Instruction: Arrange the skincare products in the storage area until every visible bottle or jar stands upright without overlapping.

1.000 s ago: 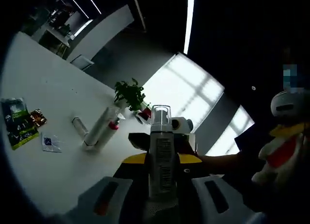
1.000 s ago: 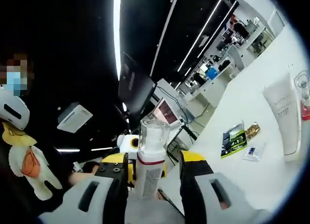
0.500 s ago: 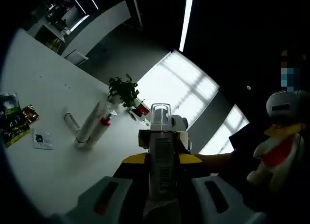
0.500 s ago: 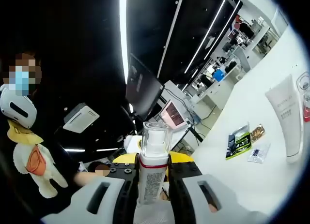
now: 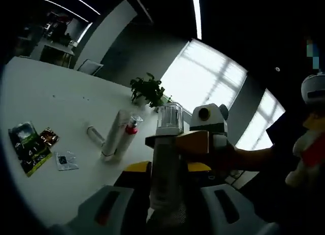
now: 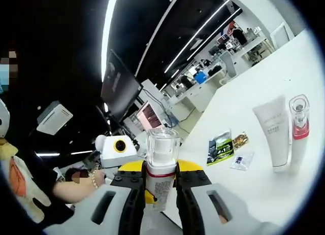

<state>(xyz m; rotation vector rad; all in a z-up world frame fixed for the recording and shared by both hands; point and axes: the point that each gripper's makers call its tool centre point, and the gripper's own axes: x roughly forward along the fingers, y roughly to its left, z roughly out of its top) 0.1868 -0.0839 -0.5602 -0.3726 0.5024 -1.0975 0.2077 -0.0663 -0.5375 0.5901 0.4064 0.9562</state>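
Observation:
A bottle (image 5: pixel 165 164) with a clear cap stands between the jaws of my left gripper (image 5: pixel 165 192), which is shut on it. The same bottle (image 6: pixel 160 176), white with a red band under the cap, is also pinched by my right gripper (image 6: pixel 159 192), shut. Each gripper's yellow jaws show just behind the bottle in the other's view. It is held in the air, off the table's edge. On the white table (image 6: pixel 284 72) a white tube (image 6: pixel 274 133) and a red-banded bottle (image 6: pixel 298 128) stand upright side by side; they are also the white tube (image 5: pixel 114 138) and red-topped bottle (image 5: pixel 131 128).
A small clear item (image 5: pixel 94 133) lies by the tube. A green sachet (image 5: pixel 28 146), a brown one (image 5: pixel 49 137) and a small white one (image 5: pixel 66 160) lie flat on the table. A potted plant (image 5: pixel 147 90) stands at its far side. A person's arm (image 5: pixel 254 156) reaches in.
My right gripper's jaws closed onto the bottle, from a wider gap a second ago. Both views have swung, bringing the table things more into frame; those things themselves have not moved.

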